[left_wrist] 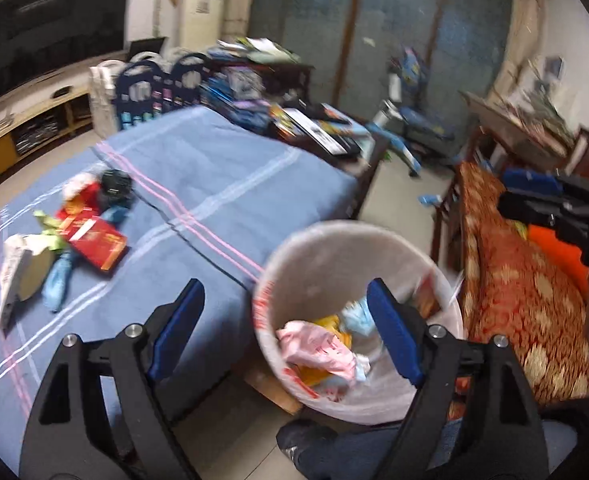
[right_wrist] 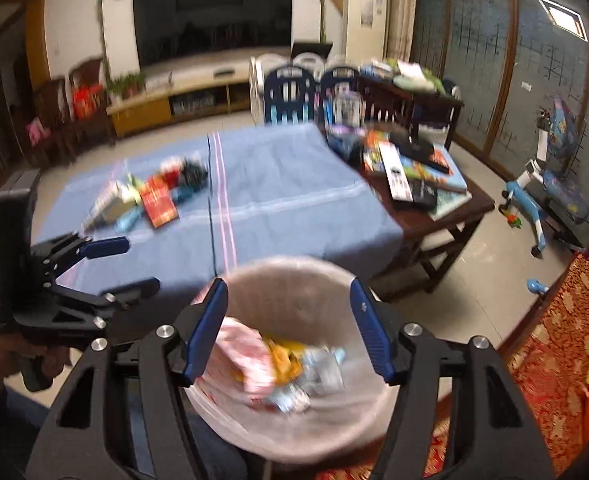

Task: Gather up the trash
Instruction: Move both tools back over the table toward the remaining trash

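The left tongs point(left_wrist: 284, 314) are nearest to the left wrist camera, with the two blue pads wide apart and nothing between them; one pad is over the blue cloth, the other over the bin. The right tongs point(right_wrist: 288, 324) are also open and empty, and they hang directly above the trash bin point(right_wrist: 346, 432). In the right wrist view the left tongs appear at the left side, held by a hand point(right_wrist: 34, 360), over the near edge of the counter.

The trash bin stands on the floor just beside the near edge of the counter point(left_wrist: 198, 184). It has a thin plastic liner, and inside it lie a pink plastic bag point(left_wrist: 318, 350), something yellow point(left_wrist: 328, 326) and a pale blue crumpled piece point(left_wrist: 356, 318). The picture is blurred there, so I cannot tell more exactly what these pieces are.

The counter is covered with a blue cloth with pink and white stripes. Near its left edge lies a heap of trash: a red carton point(left_wrist: 96, 242), a white torn box point(left_wrist: 18, 270), a blue wrapper point(left_wrist: 56, 280), green paper scraps point(left_wrist: 50, 226) and a dark round object point(left_wrist: 114, 186). At the far right corner of the counter lie books and a remote control point(right_wrist: 396, 172). A red and gold patterned cushion point(left_wrist: 510, 284) lies to the right of the bin.
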Motion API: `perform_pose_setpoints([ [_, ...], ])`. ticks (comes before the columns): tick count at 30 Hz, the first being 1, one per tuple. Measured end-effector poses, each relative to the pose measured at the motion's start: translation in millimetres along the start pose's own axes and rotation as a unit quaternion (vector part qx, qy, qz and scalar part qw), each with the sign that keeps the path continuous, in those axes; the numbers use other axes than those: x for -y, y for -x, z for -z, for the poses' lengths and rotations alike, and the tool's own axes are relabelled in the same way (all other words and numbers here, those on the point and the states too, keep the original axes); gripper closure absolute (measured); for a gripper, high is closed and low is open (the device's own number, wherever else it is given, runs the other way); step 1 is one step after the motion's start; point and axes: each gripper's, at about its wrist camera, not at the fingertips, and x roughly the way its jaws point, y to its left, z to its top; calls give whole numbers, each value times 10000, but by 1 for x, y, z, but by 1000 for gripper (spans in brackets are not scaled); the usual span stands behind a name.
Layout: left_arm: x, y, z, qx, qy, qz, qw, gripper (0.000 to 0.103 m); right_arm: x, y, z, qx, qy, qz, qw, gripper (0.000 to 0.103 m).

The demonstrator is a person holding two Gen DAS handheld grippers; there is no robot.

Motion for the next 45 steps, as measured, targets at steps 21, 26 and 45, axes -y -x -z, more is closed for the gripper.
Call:
perform_pose_setpoints([
  [21, -209, 130, 24, 707, 2824, -3183, 9022, 8, -207, -100, -123, 994, -470, -1534, 9820, 25],
  [26, -208, 128, 24, 652, 2729, -3194, 9051, 8, -219, -135, -94, 510, -162, -1421, 9884, 25],
  [45, -197, 111, 26, 448, 2593, -3144, 9121, 8, -215, -139, -93, 509, -198, -1389, 9888, 25],
])
